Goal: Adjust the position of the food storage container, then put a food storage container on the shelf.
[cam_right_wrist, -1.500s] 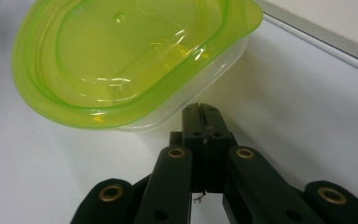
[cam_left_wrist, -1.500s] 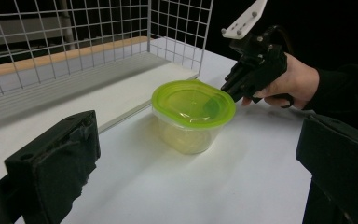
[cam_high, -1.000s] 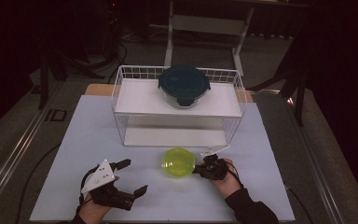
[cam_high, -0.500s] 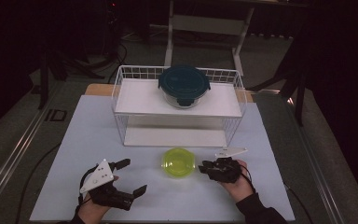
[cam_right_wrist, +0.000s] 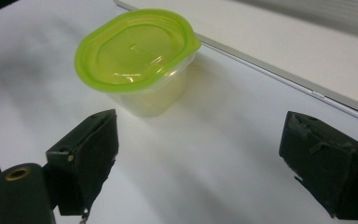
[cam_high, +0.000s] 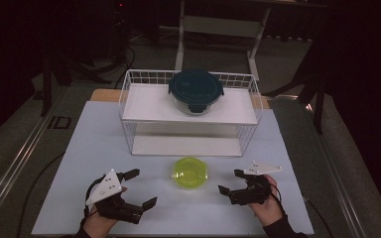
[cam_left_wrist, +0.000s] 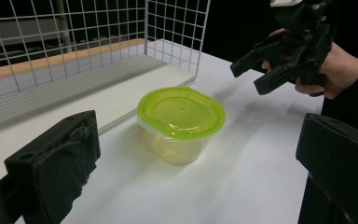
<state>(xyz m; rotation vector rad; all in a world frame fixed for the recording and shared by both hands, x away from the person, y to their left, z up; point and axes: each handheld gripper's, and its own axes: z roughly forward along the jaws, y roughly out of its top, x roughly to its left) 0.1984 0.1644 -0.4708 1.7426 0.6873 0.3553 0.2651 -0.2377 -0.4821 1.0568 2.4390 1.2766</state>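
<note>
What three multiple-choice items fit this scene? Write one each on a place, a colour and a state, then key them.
1. Where does the dark-lidded container stand?
A. on the wire rack's upper shelf
B. on the table
C. in a gripper

2. What colour is the small tub's lid?
A. red
B. yellow-green
C. white

3. How is the right gripper?
A. shut on the tub
B. shut on nothing
C. open, apart from the tub

Key: 1 A, it rests on the white upper shelf; 2 B, a bright lime lid; 3 C, the jaws, which have just been opening, stand wide with bare table between.
</note>
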